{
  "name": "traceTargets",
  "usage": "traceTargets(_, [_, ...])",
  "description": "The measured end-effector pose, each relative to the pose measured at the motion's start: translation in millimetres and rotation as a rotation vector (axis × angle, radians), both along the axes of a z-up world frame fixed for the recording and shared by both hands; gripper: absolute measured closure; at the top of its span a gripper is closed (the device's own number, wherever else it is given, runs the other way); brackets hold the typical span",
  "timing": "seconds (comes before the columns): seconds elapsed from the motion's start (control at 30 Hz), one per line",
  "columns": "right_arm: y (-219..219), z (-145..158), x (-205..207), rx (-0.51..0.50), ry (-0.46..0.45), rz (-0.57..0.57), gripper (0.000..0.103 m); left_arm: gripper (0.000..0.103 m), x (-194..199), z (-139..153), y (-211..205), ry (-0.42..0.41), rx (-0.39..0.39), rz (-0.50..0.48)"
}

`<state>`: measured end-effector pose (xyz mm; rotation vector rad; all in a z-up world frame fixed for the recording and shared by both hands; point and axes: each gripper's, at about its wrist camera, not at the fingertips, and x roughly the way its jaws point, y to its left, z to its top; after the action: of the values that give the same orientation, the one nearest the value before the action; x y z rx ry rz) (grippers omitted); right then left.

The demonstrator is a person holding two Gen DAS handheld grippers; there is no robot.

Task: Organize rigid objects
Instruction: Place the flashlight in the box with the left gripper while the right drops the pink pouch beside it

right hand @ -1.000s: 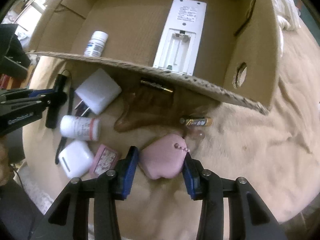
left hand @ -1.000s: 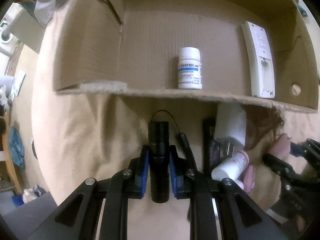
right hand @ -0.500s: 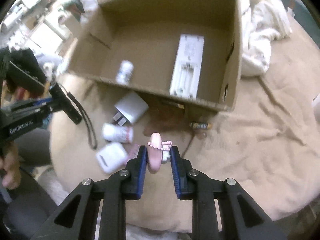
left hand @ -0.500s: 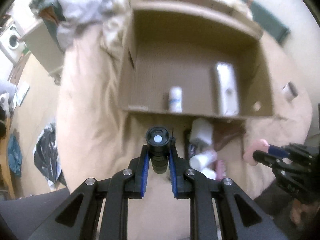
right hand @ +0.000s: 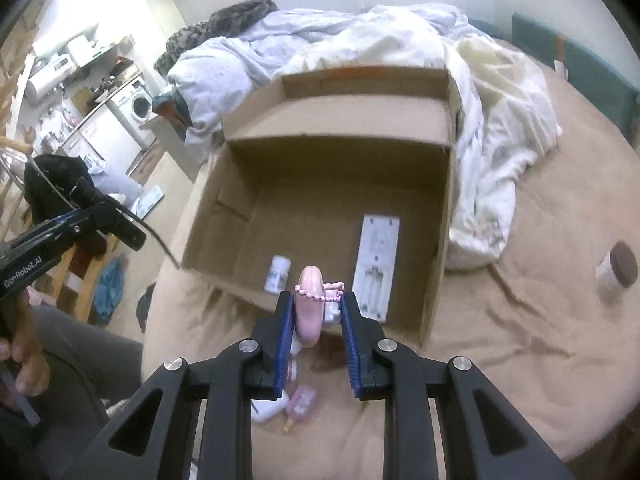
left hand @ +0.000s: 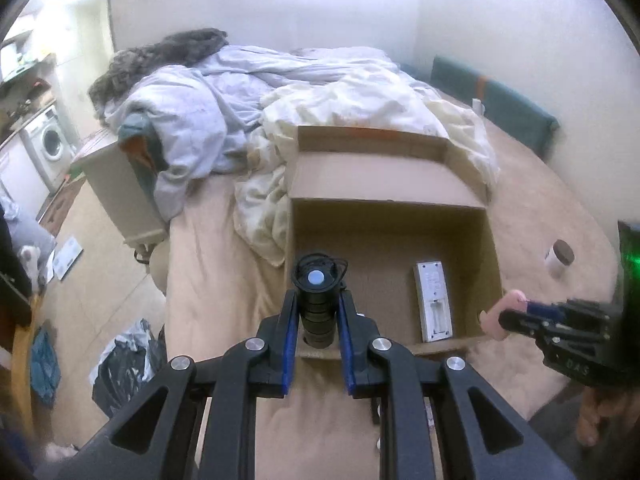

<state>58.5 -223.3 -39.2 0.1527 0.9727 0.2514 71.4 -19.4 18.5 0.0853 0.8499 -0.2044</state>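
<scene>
- Two hand-held grippers hover above a bed covered in a tan blanket (right hand: 520,320), each one carrying an object toward an open cardboard box (right hand: 224,216).
- On the left, the left gripper (left hand: 318,316) is closed on a black flashlight (left hand: 318,304), which stands upright between the blue pads with its lens facing the camera. A thin cord loops off its top.
- Judged by its look, the flashlight is stiff and fairly heavy for its size, with a ridged barrel that gives the pads something to bite. The hold sits on the barrel below the head, which seems a sound place for it.
- Ahead of it, the box lies on the bed with its flaps open. Inside, a white remote control (left hand: 434,300) lies flat with its empty battery bay showing, and a small white pill bottle (right hand: 277,274) stands near the front wall.
- On the right, the right gripper (right hand: 316,320) is closed on a pink case (right hand: 309,304) held on edge, with a pink bead chain (right hand: 320,291) draped over it.
- That case looks light, smooth and rounded, so it may slip; the flat sides are the sensible place to pinch.
- Below the right gripper, more small pink and white items rest on the blanket, too hidden to name.
- Farther right, a small white jar with a dark lid (right hand: 616,270) stands alone on the blanket, well apart from the box.
</scene>
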Motion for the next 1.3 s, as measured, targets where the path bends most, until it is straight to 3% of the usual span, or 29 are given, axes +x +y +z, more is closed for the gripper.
traceTargets(0.3, [13,-20,45,-0.059,-0.002,0.041,0.078,0.086,54,-30,-31,0.067,0.032,-0.039])
traceTargets(0.43, [3,-52,55,-0.01,0.059,-0.024,0.078,0.086,74,-66,-44,0.105,0.058,-0.06])
traceTargets(0.67, [-3,-84,69,-0.001,0.149,-0.049,0.078,0.086,94,-120,-51,0.254,0.018,-0.039])
traceTargets(1.17, [-4,-98,82,0.041,0.219,-0.086,0.078,0.085,102,-141,-50,0.302,0.043,-0.014])
traceTargets(1.27, [-7,-97,82,0.055,0.229,-0.103,0.076,0.078,101,-142,-53,0.313,0.048,-0.02])
traceTargets(1.3, [-8,-95,82,0.053,0.223,-0.106,0.066,0.066,100,-141,-54,0.314,0.042,-0.028])
